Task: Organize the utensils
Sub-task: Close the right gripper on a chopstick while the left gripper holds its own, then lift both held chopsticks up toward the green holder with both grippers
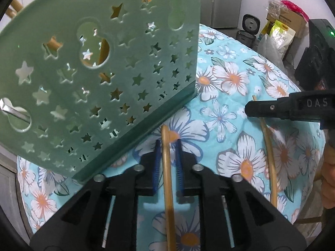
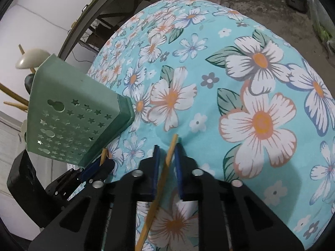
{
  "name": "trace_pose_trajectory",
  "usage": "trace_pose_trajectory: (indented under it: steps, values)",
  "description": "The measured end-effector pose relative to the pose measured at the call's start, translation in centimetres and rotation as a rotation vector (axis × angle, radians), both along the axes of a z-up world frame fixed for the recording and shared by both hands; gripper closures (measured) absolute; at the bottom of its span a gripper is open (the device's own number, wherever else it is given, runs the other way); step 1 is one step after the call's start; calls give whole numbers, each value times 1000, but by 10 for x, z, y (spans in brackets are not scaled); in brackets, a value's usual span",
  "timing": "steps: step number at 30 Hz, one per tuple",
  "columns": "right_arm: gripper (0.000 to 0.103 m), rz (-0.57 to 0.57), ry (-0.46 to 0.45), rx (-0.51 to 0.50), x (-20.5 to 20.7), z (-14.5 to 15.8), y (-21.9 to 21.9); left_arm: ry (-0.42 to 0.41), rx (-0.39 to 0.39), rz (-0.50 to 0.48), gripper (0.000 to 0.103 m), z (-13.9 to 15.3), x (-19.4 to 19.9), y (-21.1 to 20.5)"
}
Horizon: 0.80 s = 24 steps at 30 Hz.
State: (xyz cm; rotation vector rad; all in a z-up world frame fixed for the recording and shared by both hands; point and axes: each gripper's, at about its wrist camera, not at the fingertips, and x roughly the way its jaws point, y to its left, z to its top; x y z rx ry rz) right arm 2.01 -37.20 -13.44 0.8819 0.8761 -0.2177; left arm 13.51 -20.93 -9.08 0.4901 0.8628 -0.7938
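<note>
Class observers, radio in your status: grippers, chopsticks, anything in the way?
Left hand-held gripper shut on a chopstick. Right hand-held gripper shut on the second chopstick. Green star-cut holder close ahead of the left; nothing blocking.

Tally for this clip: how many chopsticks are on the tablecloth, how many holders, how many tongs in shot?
Chopsticks on the tablecloth: 2, one in the left tongs, one in the right tongs
Green holder: 1
Tongs: 2
Total: 5
</note>
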Motion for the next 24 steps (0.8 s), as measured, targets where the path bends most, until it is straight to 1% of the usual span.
trace_pose_trajectory:
  steps: [2,5,9,12,15,18,24]
  values:
    - [93,-9,-13,26,-4,-1,-3,-7,-2,0,96,2,-3,1]
    - [94,-13,-39,38,-11,4,-4,-13,-21,6,97,8,-6,3]
    - [95,-10,-91,46,-16,20,-2,-3,-78,17,97,28,-5,15]
    - [96,-4,-143,36,-22,40,-1,18,-143,20,97,49,-8,28]
    - [97,1,-189,29,-29,58,-1,60,-228,27,97,74,-7,47]
    - [97,6,-243,2,-37,81,2,88,-299,38,97,96,-5,65]
    - [97,21,-330,-90,-53,124,13,72,-385,46,97,132,-10,90]
